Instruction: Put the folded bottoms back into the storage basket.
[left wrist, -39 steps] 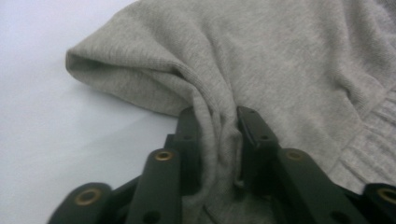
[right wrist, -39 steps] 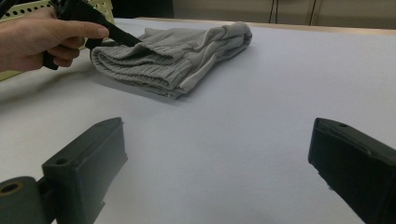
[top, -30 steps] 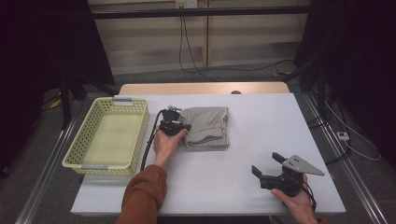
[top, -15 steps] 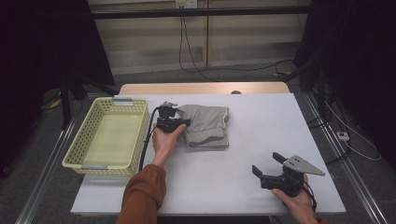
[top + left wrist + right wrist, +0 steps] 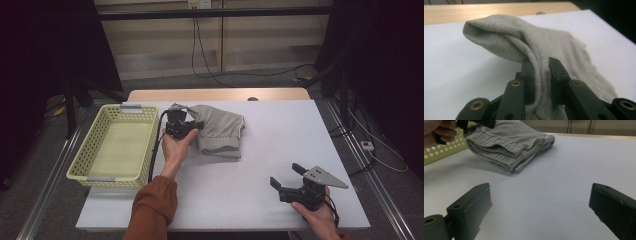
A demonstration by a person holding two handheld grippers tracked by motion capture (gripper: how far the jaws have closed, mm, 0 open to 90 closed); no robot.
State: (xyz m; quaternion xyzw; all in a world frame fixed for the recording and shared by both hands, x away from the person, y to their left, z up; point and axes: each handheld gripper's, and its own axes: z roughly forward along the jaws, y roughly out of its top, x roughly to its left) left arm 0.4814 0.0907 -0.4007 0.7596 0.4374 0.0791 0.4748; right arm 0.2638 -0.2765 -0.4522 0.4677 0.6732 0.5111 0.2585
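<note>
Cloth (image 5: 541, 47) is pinched in my left gripper (image 5: 539, 72); I'd lift slowly toward the basket (image 5: 85, 165), probably. Right gripper (image 5: 541, 212) gapes idle.

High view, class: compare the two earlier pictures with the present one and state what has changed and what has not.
The left gripper has lifted the near-left edge of the grey folded garment, which it clamps, so that edge now rises off the white table. The right gripper, open, and the yellow basket stayed put.

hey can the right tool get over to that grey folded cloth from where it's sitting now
Probably yes. The right tool sits open, with bare white table between it and the grey cloth. The left tool already grips the cloth's far edge.
</note>
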